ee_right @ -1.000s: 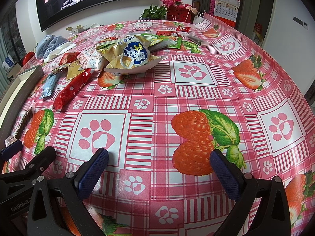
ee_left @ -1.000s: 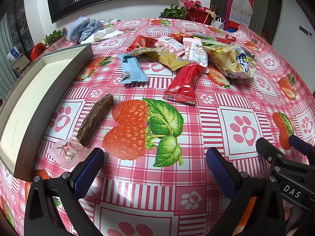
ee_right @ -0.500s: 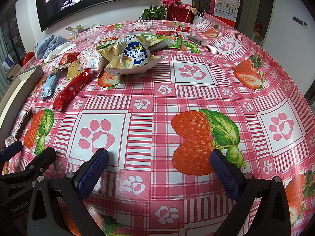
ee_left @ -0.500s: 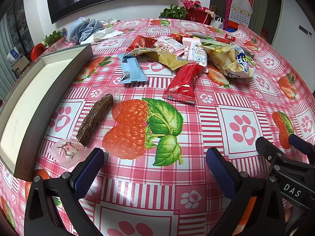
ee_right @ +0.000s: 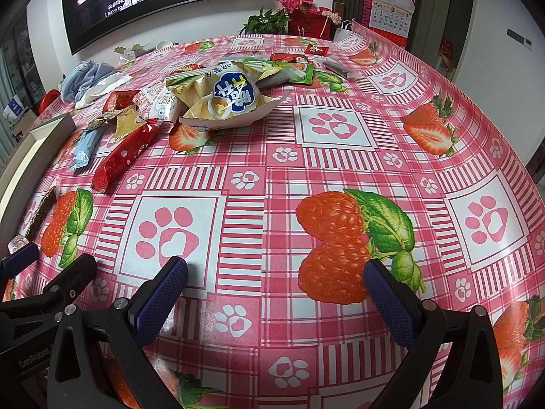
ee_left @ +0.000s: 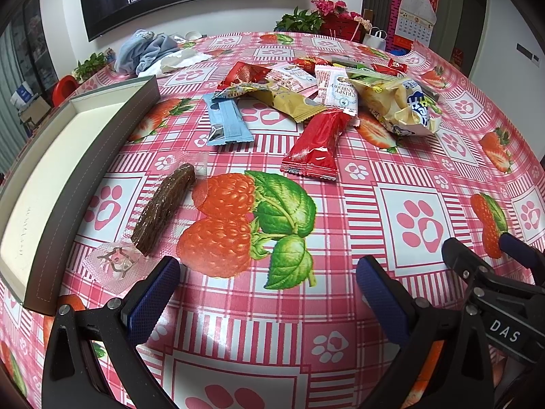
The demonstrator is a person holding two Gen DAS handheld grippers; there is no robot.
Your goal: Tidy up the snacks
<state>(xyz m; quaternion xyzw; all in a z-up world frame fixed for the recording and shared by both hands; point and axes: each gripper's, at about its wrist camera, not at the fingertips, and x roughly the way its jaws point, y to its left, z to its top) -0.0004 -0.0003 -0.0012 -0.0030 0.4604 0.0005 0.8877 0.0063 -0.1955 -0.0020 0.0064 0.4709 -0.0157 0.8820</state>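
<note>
Several snack packets lie on the pink strawberry tablecloth. A brown fruit bar in a clear wrapper (ee_left: 163,209) lies nearest, beside an open grey box (ee_left: 64,156) at the left. Farther off lie a blue packet (ee_left: 228,126), a red packet (ee_left: 316,143) and a yellow chip bag (ee_left: 405,109). My left gripper (ee_left: 267,284) is open and empty, just right of the bar's near end. My right gripper (ee_right: 276,289) is open and empty over bare cloth; the chip bag (ee_right: 224,99), red packet (ee_right: 126,153) and brown bar (ee_right: 42,214) lie ahead and to its left.
A blue cloth with white paper (ee_left: 150,51) sits at the table's far left. More small packets (ee_right: 289,64) lie behind the chip bag. Plants and a red flower box (ee_left: 327,20) stand past the far edge. The right gripper (ee_left: 494,272) shows at the left view's lower right.
</note>
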